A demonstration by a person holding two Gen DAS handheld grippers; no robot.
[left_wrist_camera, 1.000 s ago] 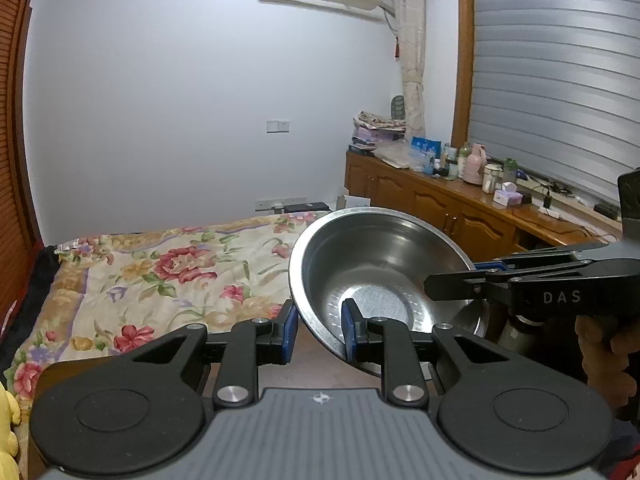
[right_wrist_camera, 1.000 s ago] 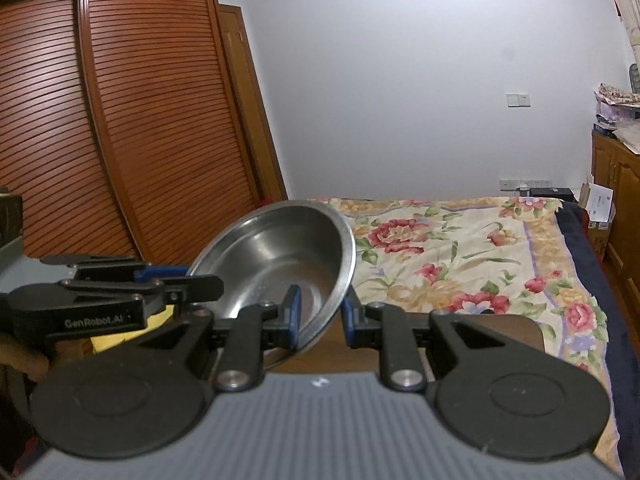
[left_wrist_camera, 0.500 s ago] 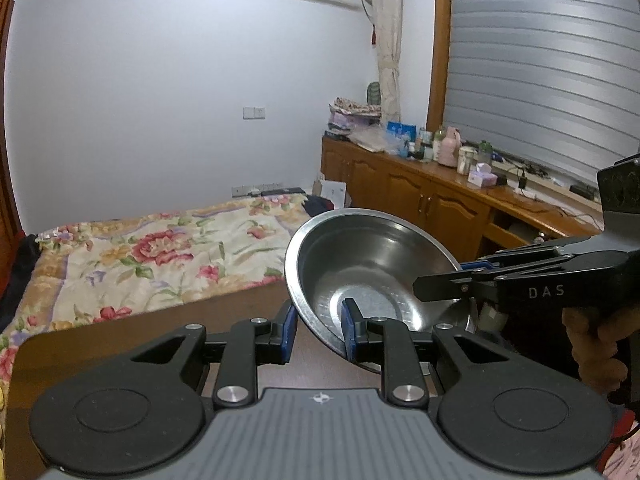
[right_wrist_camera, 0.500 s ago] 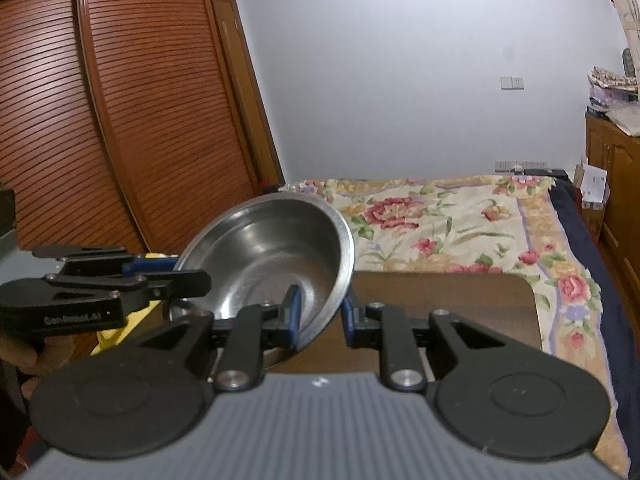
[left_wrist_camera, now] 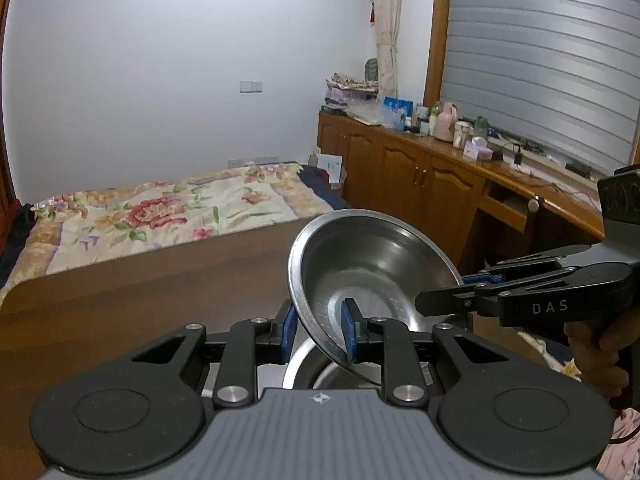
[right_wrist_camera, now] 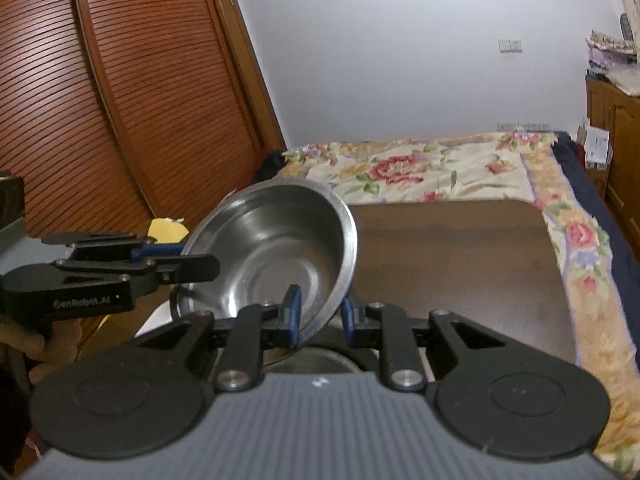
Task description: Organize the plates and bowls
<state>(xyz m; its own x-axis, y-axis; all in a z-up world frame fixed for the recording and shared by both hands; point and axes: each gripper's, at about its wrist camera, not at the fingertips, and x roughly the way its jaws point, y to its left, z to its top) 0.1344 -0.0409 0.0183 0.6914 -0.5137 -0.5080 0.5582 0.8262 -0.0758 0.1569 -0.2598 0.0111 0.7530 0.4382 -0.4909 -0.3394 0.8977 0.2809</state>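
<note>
Lowered since a second ago, the steel bowl (left_wrist_camera: 372,276) hangs tilted just above another bowl (left_wrist_camera: 320,372) on the counter (right_wrist_camera: 460,256), its rim pinched by left hand-held gripper (left_wrist_camera: 318,330) and right hand-held gripper (right_wrist_camera: 318,316); level it, then release together.

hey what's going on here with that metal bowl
A person holds one steel bowl with both tools: the left hand-held gripper and the right hand-held gripper each pinch opposite sides of its rim. The bowl is tilted above the wooden table, just over another steel dish below it.
</note>
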